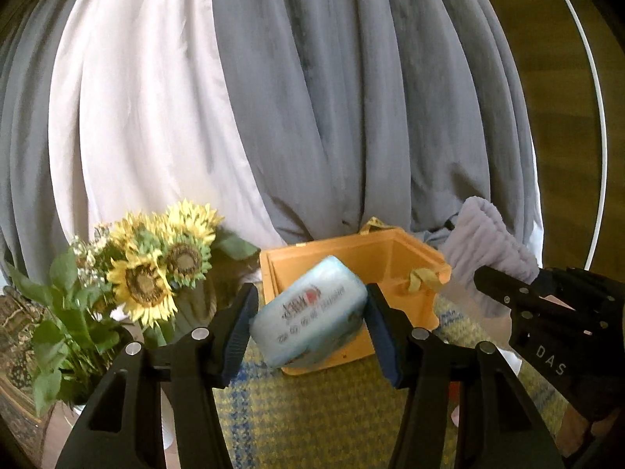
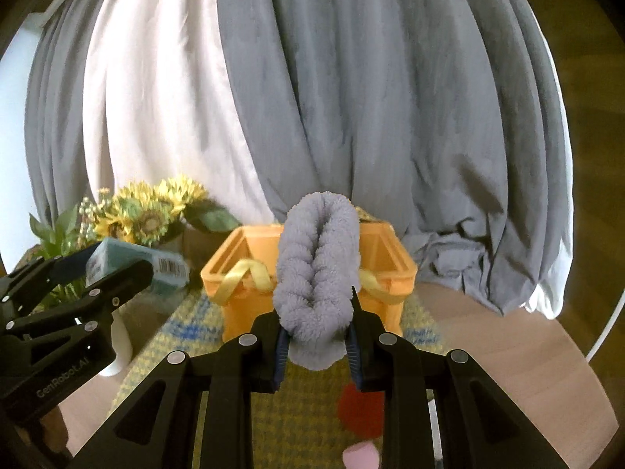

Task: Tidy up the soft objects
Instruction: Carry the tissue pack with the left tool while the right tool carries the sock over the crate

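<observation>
Left gripper (image 1: pixel 308 328): clamped on blue tissue pack (image 1: pixel 308 312), raised before orange box (image 1: pixel 394 258); long axis tilted, right end higher.
Right gripper (image 2: pixel 317 336): pinching folded lilac fleece cloth (image 2: pixel 316 269), standing upright, fold pointing up, before the box.

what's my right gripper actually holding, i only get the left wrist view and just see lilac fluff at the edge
Observer: The right gripper is clamped on a folded lilac fleece cloth that stands up between its pads.
Operator: anything under it on the mat
Observer: Yes, a red patch lies on the mat below the right gripper, its identity unclear.
Operator: what else
Observer: A pink object shows at the bottom edge, partly cut off.
Operator: my tissue pack ok
Observer: The tissue pack, held in the left gripper, shows a barcode on its end.
</observation>
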A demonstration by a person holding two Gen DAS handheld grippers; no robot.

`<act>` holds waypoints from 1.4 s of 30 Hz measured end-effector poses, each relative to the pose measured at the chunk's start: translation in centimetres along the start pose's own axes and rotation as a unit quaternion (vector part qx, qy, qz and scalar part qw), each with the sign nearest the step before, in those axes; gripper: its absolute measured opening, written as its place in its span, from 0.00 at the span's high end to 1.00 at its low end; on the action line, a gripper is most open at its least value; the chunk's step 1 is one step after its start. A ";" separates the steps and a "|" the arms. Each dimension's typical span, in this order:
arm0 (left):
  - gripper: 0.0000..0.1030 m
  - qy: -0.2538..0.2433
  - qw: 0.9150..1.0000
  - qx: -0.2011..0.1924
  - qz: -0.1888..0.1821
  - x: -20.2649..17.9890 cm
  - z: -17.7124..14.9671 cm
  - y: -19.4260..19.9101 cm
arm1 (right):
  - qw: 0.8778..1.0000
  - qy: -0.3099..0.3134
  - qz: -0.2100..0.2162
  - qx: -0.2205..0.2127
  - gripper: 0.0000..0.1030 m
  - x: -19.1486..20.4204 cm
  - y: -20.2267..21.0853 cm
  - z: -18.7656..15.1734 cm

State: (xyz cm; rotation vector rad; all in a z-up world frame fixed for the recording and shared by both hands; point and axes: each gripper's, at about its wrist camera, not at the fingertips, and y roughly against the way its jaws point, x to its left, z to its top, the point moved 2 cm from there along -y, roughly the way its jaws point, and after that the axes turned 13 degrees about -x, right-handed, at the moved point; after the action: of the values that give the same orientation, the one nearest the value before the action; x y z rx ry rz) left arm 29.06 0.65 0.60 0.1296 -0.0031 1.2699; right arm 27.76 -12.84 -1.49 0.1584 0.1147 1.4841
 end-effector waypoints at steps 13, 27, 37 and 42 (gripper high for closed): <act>0.52 0.001 0.999 -0.038 0.012 0.1 2.2 -0.7 | 0.999 -0.009 0.006 -0.032 0.75 -0.3 -0.6 2.0; 0.52 -0.013 0.997 -0.070 0.017 0.2 4.5 -4.2 | 0.998 -0.006 0.003 -0.057 0.75 -1.1 -3.2 3.9; 0.52 -0.016 0.996 -0.080 0.024 0.6 5.4 -7.5 | 0.998 -0.006 0.007 -0.062 0.75 -0.9 -6.3 5.2; 0.52 -0.020 0.996 -0.077 0.026 0.7 5.6 -9.1 | 0.998 -0.005 0.009 -0.057 0.75 -0.9 -7.9 5.4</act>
State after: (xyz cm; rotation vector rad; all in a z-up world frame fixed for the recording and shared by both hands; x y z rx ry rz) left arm 38.36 -1.88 5.31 0.0223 -0.1396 1.3143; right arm 36.38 -14.56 2.47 0.0749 0.0214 1.5040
